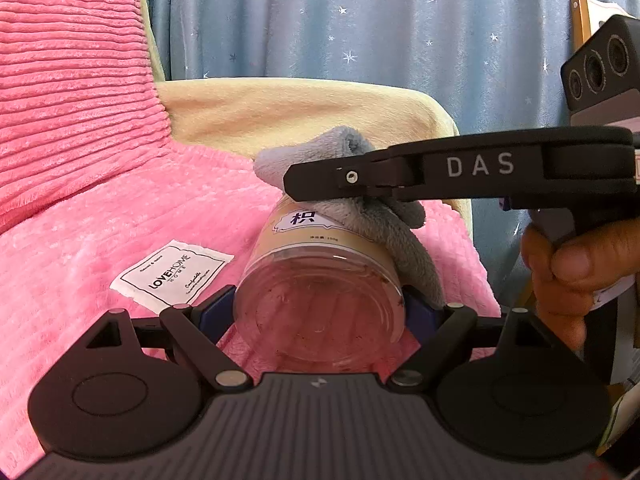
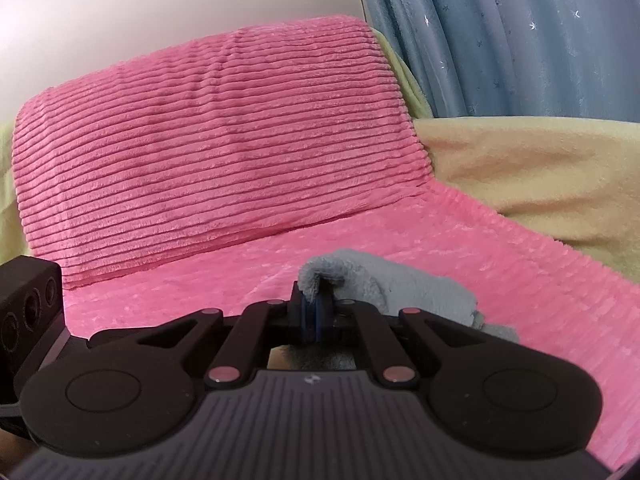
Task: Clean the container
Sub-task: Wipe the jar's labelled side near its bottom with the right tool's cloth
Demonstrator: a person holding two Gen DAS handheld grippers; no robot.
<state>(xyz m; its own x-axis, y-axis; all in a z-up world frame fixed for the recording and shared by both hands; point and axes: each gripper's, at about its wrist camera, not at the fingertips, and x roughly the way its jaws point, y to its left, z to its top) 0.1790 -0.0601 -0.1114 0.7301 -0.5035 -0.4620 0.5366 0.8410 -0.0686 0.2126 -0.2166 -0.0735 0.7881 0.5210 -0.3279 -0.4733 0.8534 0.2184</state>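
A clear plastic jar (image 1: 320,280) with a beige label lies with its base toward the left wrist camera, and my left gripper (image 1: 320,312) is shut on it. A grey fleece cloth (image 1: 360,216) drapes over the jar's far end and right side. My right gripper (image 1: 312,184) comes in from the right, shut on that cloth and pressing it on the jar. In the right wrist view the right gripper (image 2: 314,312) pinches the grey cloth (image 2: 400,284) between its blue pads; the jar below is hidden there.
A pink fleece blanket (image 1: 100,248) with a white fabric tag (image 1: 172,274) covers the seat, with a ribbed pink cushion (image 2: 208,140) behind. Beige sofa cover (image 2: 540,184) and blue starred curtain (image 1: 360,20) lie beyond. A person's hand (image 1: 568,276) grips the right tool.
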